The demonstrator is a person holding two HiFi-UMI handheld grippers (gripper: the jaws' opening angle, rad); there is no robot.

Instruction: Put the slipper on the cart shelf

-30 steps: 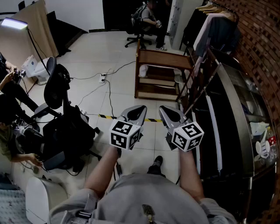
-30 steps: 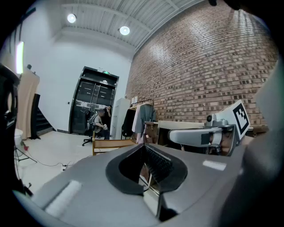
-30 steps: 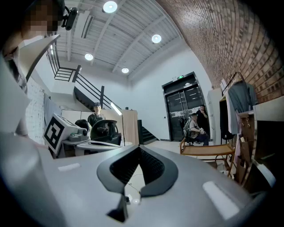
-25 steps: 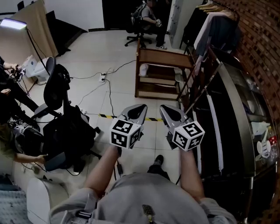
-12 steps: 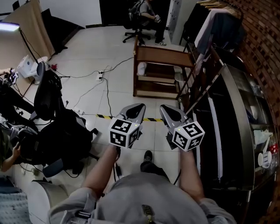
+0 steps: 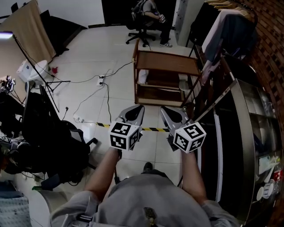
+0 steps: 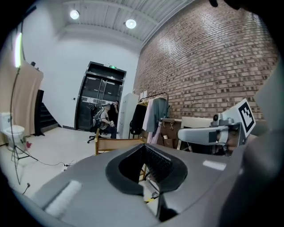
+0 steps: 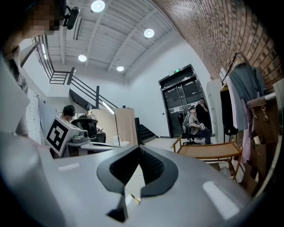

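Note:
A wooden cart with shelves stands on the tiled floor ahead of me, and its top shelf is bare. Two white slipper-like things lie lower in it, one at the left end and one at the right end. My left gripper and right gripper are held side by side at waist height, well short of the cart. Both are shut with nothing between the jaws. The cart's top shows beyond the left gripper and, in the right gripper view, to the right of the right gripper.
A yellow-and-black tape strip crosses the floor under the grippers. Cables trail at the left. Black bags and a chair crowd the left side. A clothes rack and a dark counter line the right. A person sits at the back.
The view has advanced toward the cart, which now sits nearer and lower in the head view. The chair and bags have slid off to the left. Both grippers keep their pose, shut.

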